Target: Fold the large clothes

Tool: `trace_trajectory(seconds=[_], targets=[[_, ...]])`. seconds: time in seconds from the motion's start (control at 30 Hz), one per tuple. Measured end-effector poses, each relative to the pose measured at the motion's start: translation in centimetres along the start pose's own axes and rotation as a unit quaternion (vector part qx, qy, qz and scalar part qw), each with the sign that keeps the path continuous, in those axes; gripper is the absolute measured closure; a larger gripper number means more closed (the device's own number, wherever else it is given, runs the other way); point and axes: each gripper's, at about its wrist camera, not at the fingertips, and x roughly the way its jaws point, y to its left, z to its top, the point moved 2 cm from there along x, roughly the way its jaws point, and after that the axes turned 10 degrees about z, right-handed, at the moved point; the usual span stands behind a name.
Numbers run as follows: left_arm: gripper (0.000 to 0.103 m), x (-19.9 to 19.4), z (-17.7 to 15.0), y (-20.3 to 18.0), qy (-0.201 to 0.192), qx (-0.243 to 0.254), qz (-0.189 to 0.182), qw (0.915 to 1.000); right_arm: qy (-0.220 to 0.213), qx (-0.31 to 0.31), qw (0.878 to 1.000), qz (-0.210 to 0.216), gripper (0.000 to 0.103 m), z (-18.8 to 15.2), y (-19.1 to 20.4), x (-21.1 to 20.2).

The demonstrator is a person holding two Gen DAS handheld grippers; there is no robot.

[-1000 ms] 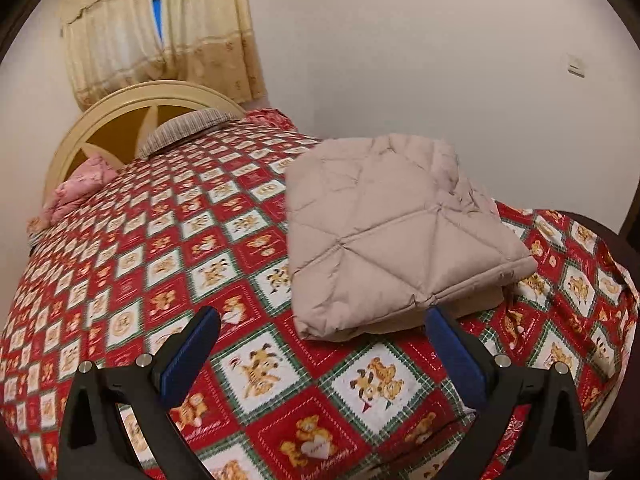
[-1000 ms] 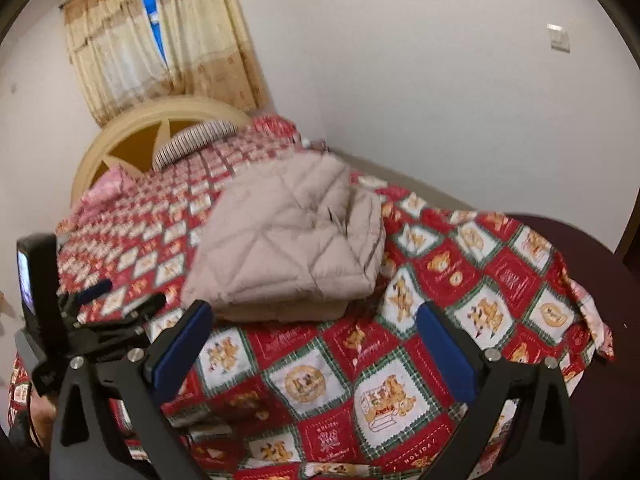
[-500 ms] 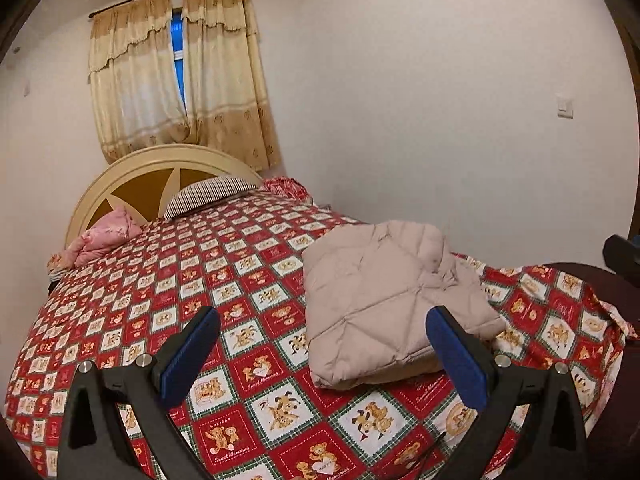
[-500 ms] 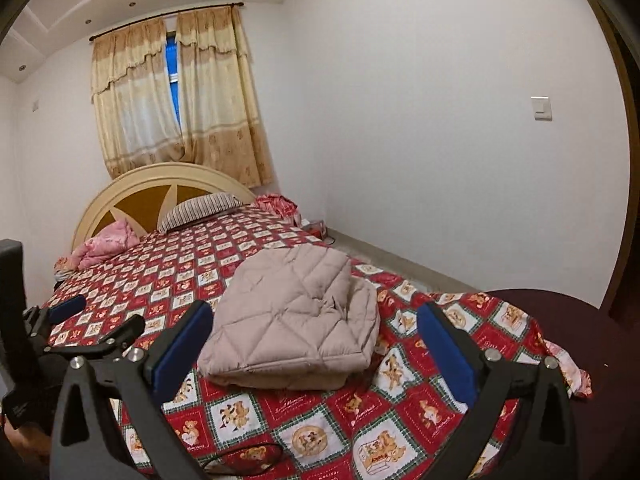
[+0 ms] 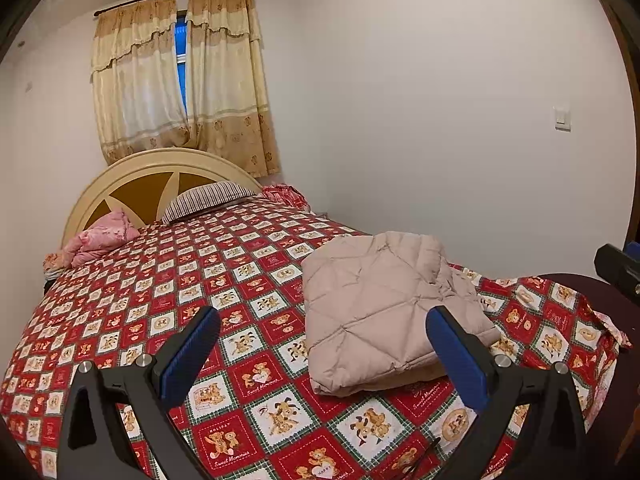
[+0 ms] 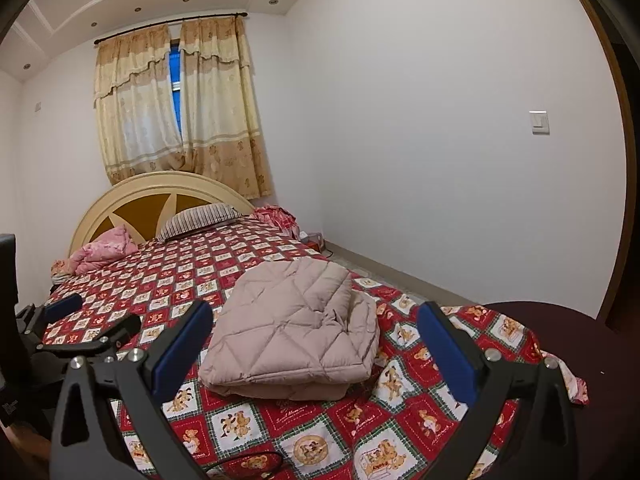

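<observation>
A beige quilted jacket (image 5: pixel 384 308) lies folded into a thick rectangle on the red patterned bedspread (image 5: pixel 160 292), near the foot of the bed. My left gripper (image 5: pixel 324 356) is open and empty, held back from the jacket and above the bed's near end. The jacket (image 6: pixel 296 332) also shows in the right wrist view, straight ahead. My right gripper (image 6: pixel 314 346) is open with nothing between its blue pads, well short of the jacket. At that view's left edge the left gripper (image 6: pixel 92 320) shows from the side.
A cream headboard (image 5: pixel 156 176), a striped pillow (image 5: pixel 208 196) and a pink bundle (image 5: pixel 100 240) lie at the bed's far end. Curtains (image 5: pixel 180 80) hang behind. A white wall (image 5: pixel 460 120) runs along the right. A dark rounded surface (image 6: pixel 580 344) sits at the bed's foot.
Both grippers have drawn back and tilted up from the jacket, which now looks smaller and farther. More wall and ceiling show. The jacket has not moved.
</observation>
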Motion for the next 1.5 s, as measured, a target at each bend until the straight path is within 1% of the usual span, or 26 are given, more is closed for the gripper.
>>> trace_trajectory(seconds=[0.23,0.4,0.57,1.17,1.43,1.5], targets=[[0.001,0.22,-0.18,0.28,0.008,0.0,0.001,1.0,0.013,-0.005,1.0,0.001,0.0,-0.48,0.43,0.7],[0.001,0.21,-0.2,0.31,0.004,0.0,0.01,0.9999,0.013,-0.009,1.0,0.0,0.0,-0.43,0.51,0.62],[0.001,0.16,-0.28,0.12,0.002,0.004,0.014,0.9999,0.013,0.0,1.0,-0.003,0.0,-0.34,0.04,0.74],[0.001,0.33,-0.39,0.16,0.001,0.005,0.012,0.9999,0.019,0.001,1.0,-0.003,0.0,-0.47,0.08,1.0],[0.001,0.5,-0.46,0.4,-0.006,0.009,0.035,0.9993,0.017,0.0,1.0,-0.005,0.0,-0.51,0.14,0.93],[0.001,0.53,-0.46,0.55,-0.006,0.007,0.035,0.9993,0.015,-0.001,1.0,-0.006,0.0,-0.62,0.29,0.85]])
